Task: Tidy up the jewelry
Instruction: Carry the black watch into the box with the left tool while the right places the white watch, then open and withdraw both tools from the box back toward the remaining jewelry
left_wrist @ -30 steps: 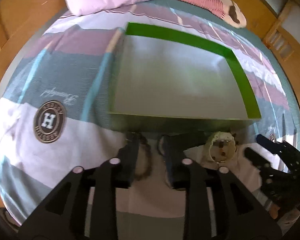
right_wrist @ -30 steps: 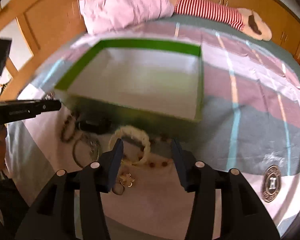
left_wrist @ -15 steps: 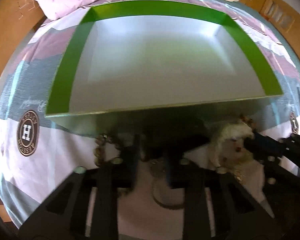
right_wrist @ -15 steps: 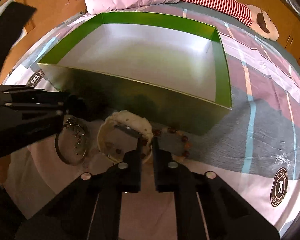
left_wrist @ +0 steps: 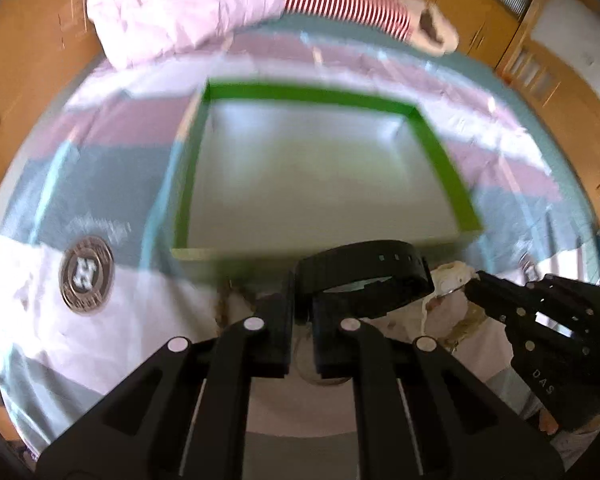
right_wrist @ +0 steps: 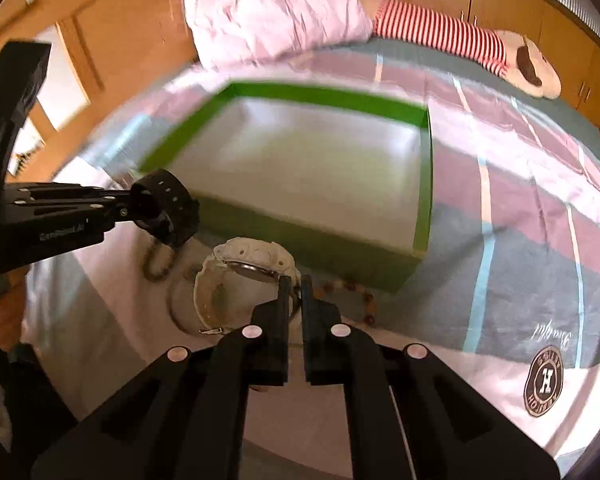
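Note:
An open green box (left_wrist: pixel 440 164) with a pale inside stands on the bed; it also shows in the right wrist view (right_wrist: pixel 422 208). My left gripper (left_wrist: pixel 303 312) is shut on a black watch (left_wrist: pixel 364 276) and holds it above the bedspread just in front of the box's near wall; the same watch shows in the right wrist view (right_wrist: pixel 168 208). My right gripper (right_wrist: pixel 294 292) is shut on a white watch (right_wrist: pixel 240 268), lifted just in front of the box; it also shows in the left wrist view (left_wrist: pixel 452 280).
A brown bead bracelet (right_wrist: pixel 352 292) and a dark bracelet (right_wrist: pixel 156 260) lie on the white cloth (right_wrist: pixel 120 312) by the box. A pink pillow (right_wrist: pixel 276 16) and a striped plush toy (right_wrist: pixel 480 48) lie at the bed's head. Wooden cabinets surround the bed.
Both grippers have risen from the cloth with their watches. The left one closed on the black watch and lifted it; the right one lifted the white watch. Views pulled back from the box.

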`<state>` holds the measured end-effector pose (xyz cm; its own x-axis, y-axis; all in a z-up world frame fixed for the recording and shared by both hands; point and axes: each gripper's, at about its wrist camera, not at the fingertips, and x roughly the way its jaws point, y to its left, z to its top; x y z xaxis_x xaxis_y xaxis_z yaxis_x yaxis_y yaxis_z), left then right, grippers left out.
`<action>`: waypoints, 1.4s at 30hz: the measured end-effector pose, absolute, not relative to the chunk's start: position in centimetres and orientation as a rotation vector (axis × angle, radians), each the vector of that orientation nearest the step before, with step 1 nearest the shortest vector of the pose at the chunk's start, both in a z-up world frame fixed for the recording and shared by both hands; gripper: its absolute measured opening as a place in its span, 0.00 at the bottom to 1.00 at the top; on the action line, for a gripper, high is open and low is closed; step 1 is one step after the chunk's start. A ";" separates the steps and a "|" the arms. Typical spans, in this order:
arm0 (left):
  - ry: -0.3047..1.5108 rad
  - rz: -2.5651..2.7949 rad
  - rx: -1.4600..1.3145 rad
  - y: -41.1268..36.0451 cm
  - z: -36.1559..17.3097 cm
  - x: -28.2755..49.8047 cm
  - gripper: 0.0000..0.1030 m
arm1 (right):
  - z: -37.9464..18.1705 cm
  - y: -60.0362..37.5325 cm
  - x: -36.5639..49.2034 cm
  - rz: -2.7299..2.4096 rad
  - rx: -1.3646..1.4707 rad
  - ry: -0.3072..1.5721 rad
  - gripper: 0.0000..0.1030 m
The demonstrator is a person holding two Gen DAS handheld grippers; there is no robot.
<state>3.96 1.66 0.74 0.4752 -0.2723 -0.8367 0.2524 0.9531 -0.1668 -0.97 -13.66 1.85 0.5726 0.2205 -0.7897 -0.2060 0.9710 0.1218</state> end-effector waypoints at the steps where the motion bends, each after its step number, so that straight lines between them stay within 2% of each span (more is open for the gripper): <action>1: 0.986 -0.314 -0.037 1.8 1.9 4.4 0.07 | 2.5 -13.8 -0.5 0.240 0.030 0.902 0.05; 5: 0.924 -0.236 -0.034 2.0 3.1 7.5 0.07 | 3.5 -14.5 3.0 0.171 0.074 0.833 0.05; 12: 1.042 -0.199 0.041 0.3 -2.5 11.9 0.08 | -1.4 -14.6 7.9 0.104 0.055 0.911 0.06; 13: 1.050 -0.207 0.044 0.2 -2.9 12.2 0.10 | -1.8 -14.5 8.0 0.103 0.041 0.915 0.07; 15: 1.043 -0.213 0.044 0.3 -2.9 12.0 0.20 | -1.6 -14.6 7.6 0.082 0.027 0.900 0.21; 16: 1.032 -0.208 0.045 0.4 -2.7 11.7 0.28 | -0.9 -14.8 7.1 0.088 0.042 0.883 0.34; 17: 1.018 -0.203 0.045 0.6 -2.2 11.3 0.33 | 0.0 -15.0 6.6 0.095 0.059 0.865 0.40; 21: 1.030 -0.235 -0.003 1.9 -0.2 8.6 0.37 | 3.1 -15.7 3.6 0.137 0.095 0.855 0.40; 23: 1.054 -0.229 -0.002 2.4 0.0 6.9 0.48 | 3.2 -15.9 1.0 0.179 0.097 0.889 0.40; 26: 1.092 -0.199 0.018 3.2 -0.7 4.1 0.57 | 0.8 -15.9 -2.2 0.211 0.071 0.970 0.40; 29: 1.165 -0.185 0.031 3.4 -2.8 2.3 0.58 | -2.9 -15.6 -3.3 0.192 0.088 1.096 0.39; 33: 1.254 -0.163 0.050 2.6 -5.4 2.1 0.58 | -4.8 -14.4 -2.6 0.236 0.140 1.142 0.39; 35: 1.258 -0.171 0.066 1.9 -5.7 2.1 0.64 | -5.4 -13.1 -2.4 0.256 0.121 1.150 0.39; 38: 1.251 -0.182 0.095 1.3 -5.9 1.9 0.65 | -6.4 -11.9 -2.2 0.242 0.037 1.190 0.38; 39: 1.251 -0.185 0.100 1.2 -5.9 1.9 0.65 | -6.8 -11.7 -2.3 0.220 0.003 1.207 0.27; 40: 1.249 -0.182 0.097 1.2 -5.8 2.0 0.65 | -6.8 -11.9 -2.3 0.211 -0.005 1.214 0.22; 42: 1.250 -0.167 0.081 1.8 -5.7 2.3 0.67 | -6.4 -12.8 -2.2 0.136 -0.028 1.199 0.22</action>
<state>2.26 1.83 -5.70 0.3053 -0.0819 -0.9487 0.1708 0.9849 -0.0301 -2.15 -12.84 -6.36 0.3563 0.0902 -0.9300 -0.1201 0.9915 0.0502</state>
